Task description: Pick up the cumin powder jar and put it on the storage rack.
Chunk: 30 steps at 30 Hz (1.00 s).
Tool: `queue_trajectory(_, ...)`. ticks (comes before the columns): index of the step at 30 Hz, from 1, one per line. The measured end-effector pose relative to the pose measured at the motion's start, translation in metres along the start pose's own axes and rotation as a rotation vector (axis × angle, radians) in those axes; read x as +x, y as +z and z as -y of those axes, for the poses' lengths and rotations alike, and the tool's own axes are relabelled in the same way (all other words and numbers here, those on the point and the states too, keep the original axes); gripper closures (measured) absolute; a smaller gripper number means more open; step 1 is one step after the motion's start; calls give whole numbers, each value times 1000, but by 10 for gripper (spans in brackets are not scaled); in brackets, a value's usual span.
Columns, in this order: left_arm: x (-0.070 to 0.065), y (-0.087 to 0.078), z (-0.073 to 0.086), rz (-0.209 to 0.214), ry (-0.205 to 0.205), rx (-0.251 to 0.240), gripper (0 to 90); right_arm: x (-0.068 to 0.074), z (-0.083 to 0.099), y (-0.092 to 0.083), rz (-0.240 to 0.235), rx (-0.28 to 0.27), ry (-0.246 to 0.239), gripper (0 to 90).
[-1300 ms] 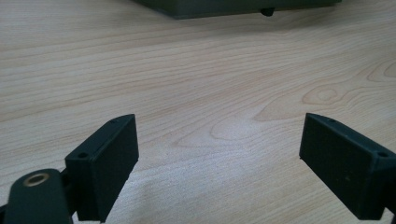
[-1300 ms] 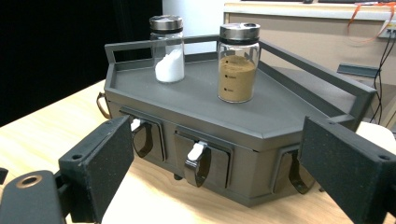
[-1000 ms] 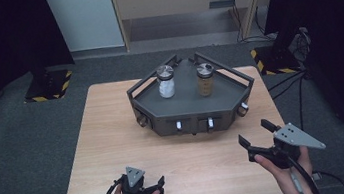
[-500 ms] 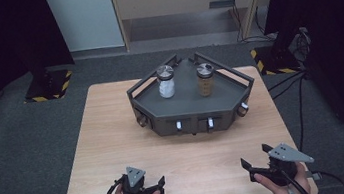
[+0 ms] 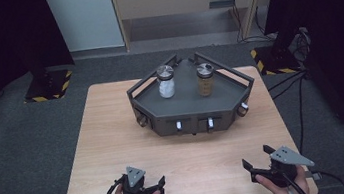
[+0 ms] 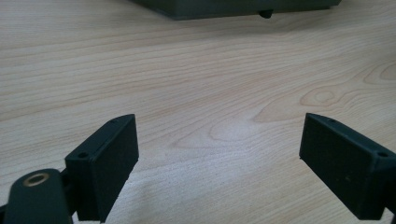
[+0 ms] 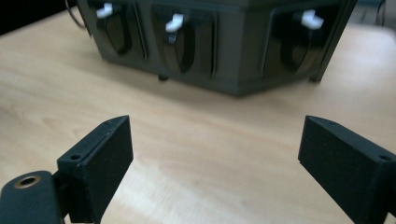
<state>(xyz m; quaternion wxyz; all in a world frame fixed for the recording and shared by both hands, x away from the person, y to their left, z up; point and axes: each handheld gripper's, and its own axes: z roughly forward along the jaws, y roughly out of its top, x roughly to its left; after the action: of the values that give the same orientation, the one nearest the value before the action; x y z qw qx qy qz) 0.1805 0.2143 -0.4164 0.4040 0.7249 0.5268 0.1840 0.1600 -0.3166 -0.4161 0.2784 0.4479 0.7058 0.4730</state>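
Observation:
A dark grey angular tray (image 5: 189,111) stands at the far middle of the wooden table (image 5: 109,135). On it stand two lidded jars, one with white contents (image 5: 166,82) and one with brown contents (image 5: 205,79). My left gripper (image 5: 143,184) rests in a hand at the near edge, left of centre, open over bare wood (image 6: 219,135). My right gripper (image 5: 257,158) is held at the near right edge, open with nothing between its jaws (image 7: 215,135). It faces the tray's front wall (image 7: 233,51), where white switches (image 7: 175,22) sit in recesses.
Cables (image 5: 294,81) trail over the grey carpet right of the table. Black stands with yellow-striped bases (image 5: 48,88) flank the far corners. A wooden shelf unit (image 5: 182,0) stands behind. Bare tabletop lies between the grippers and the tray.
My right gripper has dropped back toward the near edge of the table and settled lower. The left gripper, tray and jars have not moved.

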Motion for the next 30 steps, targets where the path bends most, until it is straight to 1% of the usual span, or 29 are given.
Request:
queue_trajectory(2, 0, 0, 1, 5, 4, -8, 108, -3, 19, 0, 11, -54, -26, 97)
queue_trajectory(3, 0, 0, 1, 8, 5, -10, 109, -3, 28, 0, 19, -76, -27, 99)
queue_trajectory(4, -1, -1, 1, 9, 6, -10, 109, -5, 35, 0, 24, -86, -33, 99)
queue_trajectory(6, 0, -1, 1, 13, 11, -10, 109, -7, 43, 2, 35, -69, -28, 99)
queue_trajectory(8, 1, -1, 1, 13, 10, -12, 108, -11, 49, 6, 35, -38, 25, 97)
queue_trajectory(9, 1, -1, 1, 12, 9, -11, 108, -12, 48, 8, 34, -20, 37, 96)
queue_trajectory(10, 2, -1, 1, 12, 7, -11, 108, -13, 48, 9, 39, -7, 39, 95)
queue_trajectory(12, 3, -1, 0, 11, 7, -11, 108, -15, 47, 11, 34, 18, 47, 95)
queue_trajectory(14, 3, -1, 0, 10, 5, -8, 108, -16, 49, 12, 33, 25, 73, 95)
queue_trajectory(17, 3, -1, 1, 11, 6, -10, 108, -17, 51, 12, 35, 23, 84, 95)
queue_trajectory(20, 3, 0, 0, 17, 13, -6, 108, -17, 54, 14, 35, 12, 70, 96)
queue_trajectory(23, 3, 0, 0, 19, 8, -2, 109, -15, 65, 17, 45, -51, 6, 105)
queue_trajectory(25, 3, -1, 1, 17, 5, -5, 108, -13, 66, 17, 42, -70, -30, 104)
queue_trajectory(28, 4, -1, 1, 16, 5, -5, 109, -12, 62, 19, 30, -60, -68, 105)
queue_trajectory(30, 5, -1, 1, 16, 1, -3, 109, -11, 62, 20, 22, -51, -74, 104)
